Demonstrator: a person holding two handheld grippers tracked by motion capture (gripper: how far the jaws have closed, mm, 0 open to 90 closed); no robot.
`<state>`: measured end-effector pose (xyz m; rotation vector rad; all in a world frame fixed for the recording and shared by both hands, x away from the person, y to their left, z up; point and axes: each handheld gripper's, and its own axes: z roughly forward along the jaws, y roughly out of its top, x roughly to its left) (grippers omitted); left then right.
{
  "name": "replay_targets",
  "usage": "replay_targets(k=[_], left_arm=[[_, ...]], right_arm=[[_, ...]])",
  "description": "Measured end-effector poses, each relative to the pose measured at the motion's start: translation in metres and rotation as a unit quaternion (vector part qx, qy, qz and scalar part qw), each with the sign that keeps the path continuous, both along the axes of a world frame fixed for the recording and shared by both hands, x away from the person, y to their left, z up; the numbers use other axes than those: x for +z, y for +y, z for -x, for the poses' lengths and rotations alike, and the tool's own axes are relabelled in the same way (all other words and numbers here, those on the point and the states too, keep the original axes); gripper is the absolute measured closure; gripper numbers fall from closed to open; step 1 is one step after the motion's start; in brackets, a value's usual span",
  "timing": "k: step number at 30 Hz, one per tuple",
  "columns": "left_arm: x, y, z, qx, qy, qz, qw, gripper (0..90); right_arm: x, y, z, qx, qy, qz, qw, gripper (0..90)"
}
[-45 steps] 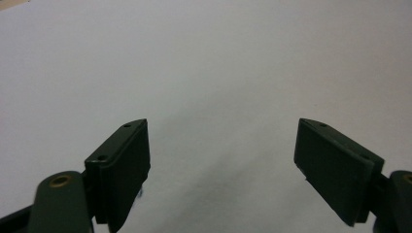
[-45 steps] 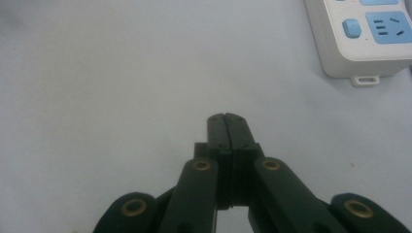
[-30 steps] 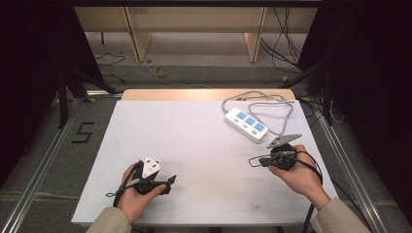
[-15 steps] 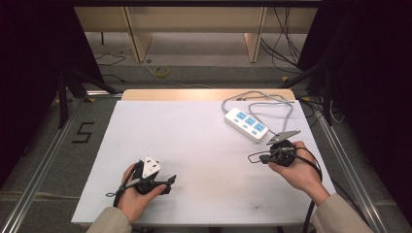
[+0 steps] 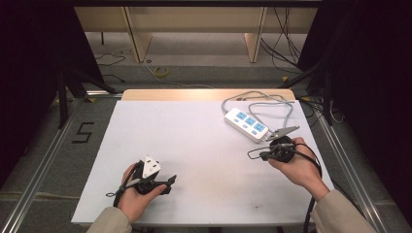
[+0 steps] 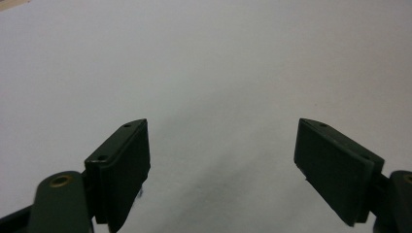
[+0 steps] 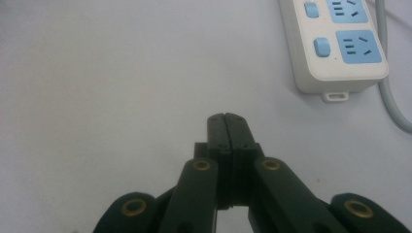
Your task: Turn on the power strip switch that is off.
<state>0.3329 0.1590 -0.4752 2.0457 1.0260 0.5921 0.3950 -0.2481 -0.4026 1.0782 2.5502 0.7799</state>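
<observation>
While both hands rest on the white table (image 5: 194, 145) in the high view, the work looks to be at its very start: the right gripper (image 5: 263, 156) sits near the table's right edge, just short of the white power strip (image 5: 246, 124), which lies toward the far right corner with its grey cable (image 5: 272, 99) looped behind it. The left gripper (image 5: 165, 184) lies well apart from the strip, low at the near left, over bare table.

Seen from the left gripper view, its two black jaws stand wide apart with nothing between them, only the plain white surface ahead.

From the right gripper view, the two jaws are pressed flat together and hold nothing. The power strip's near end (image 7: 335, 43) lies ahead and to the right, its blue sockets and blue switches (image 7: 321, 47) facing up, a small mounting tab at the end, the cable running off at the right edge.

I judge this an approach to the strip. Next, the right gripper would need to travel forward and rightward; pressing a switch could be done with jaws closed, but grasping the strip would call for parting them first.
</observation>
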Motion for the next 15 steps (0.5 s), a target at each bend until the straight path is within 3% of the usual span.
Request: replay_targets(k=[15], left_arm=[[0.0,-0.0003,-0.0001,0.001,-0.002,0.002,1.0,20.6]], right_arm=[[0.0046,0.0015,-0.0109,-0.002,0.008,0.011,0.9999,90.0]])
